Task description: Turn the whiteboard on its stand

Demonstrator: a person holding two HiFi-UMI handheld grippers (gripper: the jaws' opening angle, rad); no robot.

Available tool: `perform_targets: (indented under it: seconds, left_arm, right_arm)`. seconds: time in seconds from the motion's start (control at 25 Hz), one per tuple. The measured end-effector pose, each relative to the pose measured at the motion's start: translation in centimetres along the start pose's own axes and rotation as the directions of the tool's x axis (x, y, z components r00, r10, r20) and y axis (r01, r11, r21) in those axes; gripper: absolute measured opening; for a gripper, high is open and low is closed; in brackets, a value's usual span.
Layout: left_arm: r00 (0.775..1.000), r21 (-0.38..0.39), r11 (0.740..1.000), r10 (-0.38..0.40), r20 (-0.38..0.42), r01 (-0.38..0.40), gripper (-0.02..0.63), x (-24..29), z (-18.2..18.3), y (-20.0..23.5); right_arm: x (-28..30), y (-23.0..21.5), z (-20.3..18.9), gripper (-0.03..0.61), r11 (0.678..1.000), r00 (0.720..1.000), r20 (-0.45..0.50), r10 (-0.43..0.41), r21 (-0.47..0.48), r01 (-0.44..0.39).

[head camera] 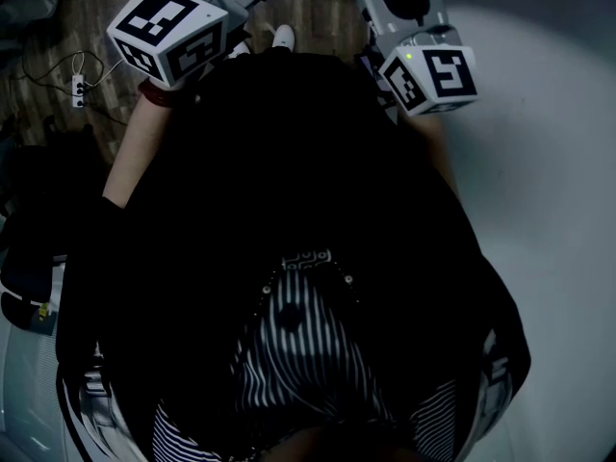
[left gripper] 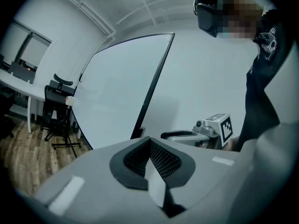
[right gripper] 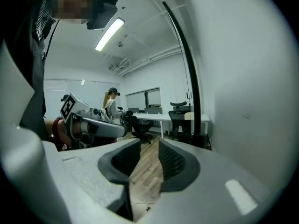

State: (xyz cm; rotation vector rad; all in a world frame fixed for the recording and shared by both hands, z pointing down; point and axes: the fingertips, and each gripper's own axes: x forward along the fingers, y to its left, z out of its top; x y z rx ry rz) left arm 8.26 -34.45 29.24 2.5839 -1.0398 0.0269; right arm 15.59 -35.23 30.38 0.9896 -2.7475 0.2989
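Note:
The whiteboard [left gripper: 117, 92] is a large white panel with a dark frame edge [left gripper: 153, 90], standing upright just beyond my left gripper [left gripper: 149, 141]. That gripper's pads meet at the tips with nothing between them. In the right gripper view the whiteboard [right gripper: 243, 78] fills the right side, its dark edge [right gripper: 189, 69] close by. My right gripper [right gripper: 149, 146] is open beside that edge, with only wood floor showing between its pads. In the head view only the marker cubes show, left [head camera: 168, 32] and right [head camera: 430, 77], above the person's dark torso.
Black office chairs [left gripper: 56, 106] and a white desk [left gripper: 18, 85] stand beyond the board on the wood floor. Another person [right gripper: 111, 104] is by desks far back. A power strip [head camera: 79, 88] and cable lie on the floor at the left.

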Motion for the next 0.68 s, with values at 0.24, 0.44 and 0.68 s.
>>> perform_targets:
  seconds: [0.24, 0.44, 0.68]
  left_arm:
    - [0.999, -0.017, 0.999, 0.038, -0.011, -0.038, 0.002, 0.0, -0.9, 0.4]
    - [0.995, -0.031, 0.995, 0.096, -0.027, -0.097, 0.002, -1.0, -2.1, -0.5]
    - [0.985, -0.063, 0.984, 0.164, -0.061, -0.168, 0.002, -3.3, -4.1, 0.4]
  right_arm:
    - [0.9, 0.7, -1.5, 0.127, 0.997, 0.998, -0.022, 0.055, 0.052, -0.054]
    - [1.3, 2.1, -3.2, 0.127, 0.989, 0.989, -0.05, 0.139, 0.063, -0.136]
    - [2.5, 5.1, -4.4, 0.126, 0.974, 0.975, -0.056, 0.216, 0.075, -0.212]
